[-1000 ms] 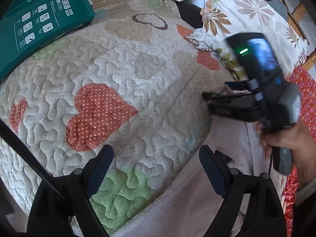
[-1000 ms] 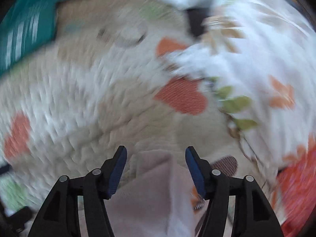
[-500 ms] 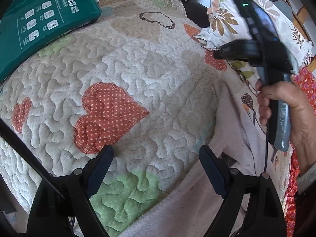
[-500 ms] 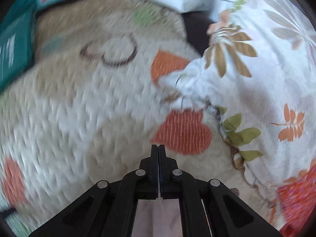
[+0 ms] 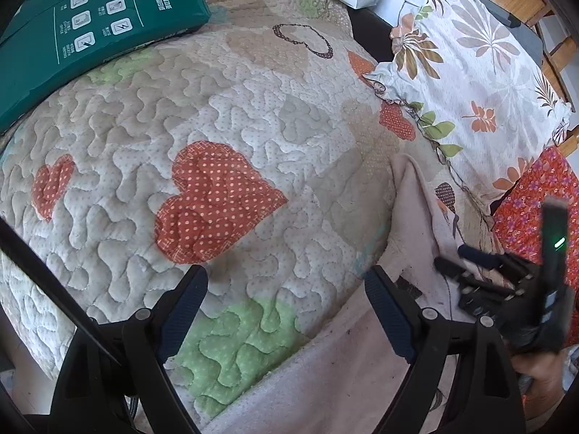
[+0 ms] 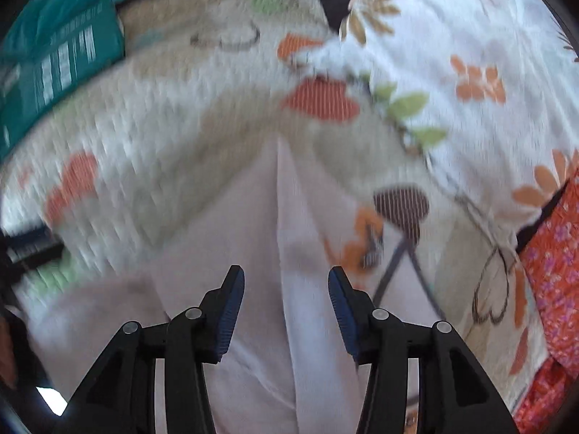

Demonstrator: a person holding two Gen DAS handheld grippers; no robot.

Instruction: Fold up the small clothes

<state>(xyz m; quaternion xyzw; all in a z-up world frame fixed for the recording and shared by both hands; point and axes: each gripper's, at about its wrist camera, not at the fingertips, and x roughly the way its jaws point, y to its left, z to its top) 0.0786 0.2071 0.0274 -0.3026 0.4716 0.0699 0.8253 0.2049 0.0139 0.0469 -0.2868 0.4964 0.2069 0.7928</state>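
The pale pink garment [image 6: 289, 246] lay spread on the quilted heart-patterned bedcover [image 5: 224, 133], toward its right side and near the floral pillow [image 5: 481, 72], with one narrow raised ridge of cloth running along its length and ending in a point at the far end. The right gripper [image 6: 286, 300] hovered low over that ridge with its jaws parted and nothing between them, the blue pads straddling the crease without pinching it; this view was smeared by motion, so whether the tips brushed the cloth could not be told. The left gripper [image 5: 286, 305] hung over the near edge of the garment, jaws spread wide and empty, apart from the fabric as far as could be seen. A green printed package [image 5: 97, 21] sat at the far left corner of the bedcover, and a red flowered cloth [image 5: 535, 202] lay beyond the pillow. Judged from this, a fold seemed to be at its start or between grasps. The next move likely called for closing on an edge or corner and carrying it across, while the other gripper pinned the cloth flat.
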